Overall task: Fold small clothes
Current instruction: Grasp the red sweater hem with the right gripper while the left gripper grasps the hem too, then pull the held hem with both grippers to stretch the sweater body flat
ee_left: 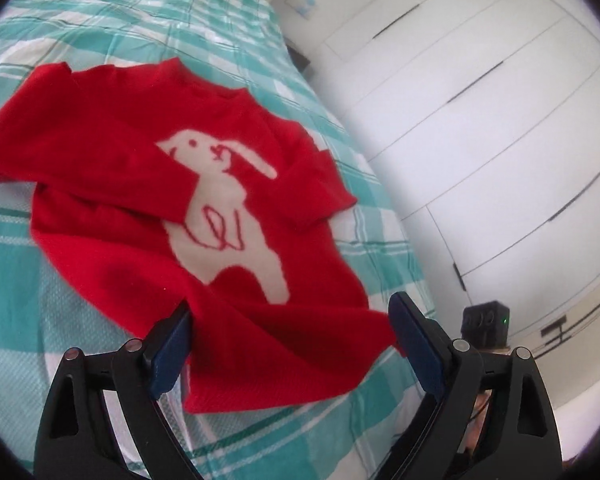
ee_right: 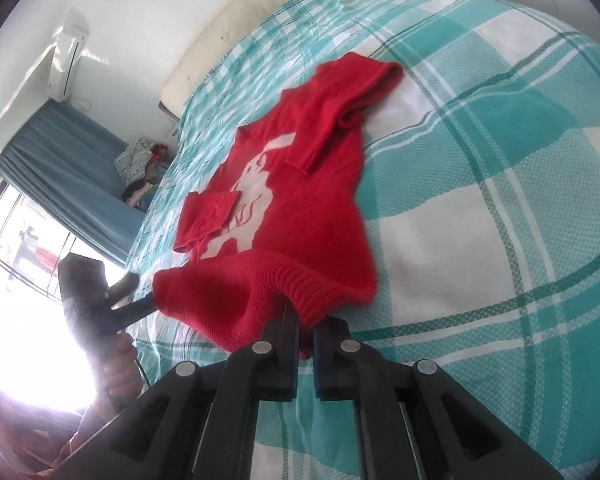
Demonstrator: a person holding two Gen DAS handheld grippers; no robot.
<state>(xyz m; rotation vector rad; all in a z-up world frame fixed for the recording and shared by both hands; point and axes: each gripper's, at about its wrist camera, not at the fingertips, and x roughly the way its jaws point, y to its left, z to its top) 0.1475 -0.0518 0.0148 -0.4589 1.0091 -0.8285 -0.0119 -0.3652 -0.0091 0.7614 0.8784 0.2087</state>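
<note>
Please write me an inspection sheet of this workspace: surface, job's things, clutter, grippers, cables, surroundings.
Surface: bed with teal-and-white checked cover.
Job's things: red sweater with white rabbit lies face up, both sleeves folded across the front; hem lifted at the near edge.
Clutter: clothes pile beyond the bed's far side.
Grippers: right hand-held gripper shut on the hem; left hand-held gripper open, hem between its fingers, not pressed.
Cables: thin cord below the hand holding the left gripper.
Surroundings: white wardrobe, blue curtain, bright window, wall air conditioner.
</note>
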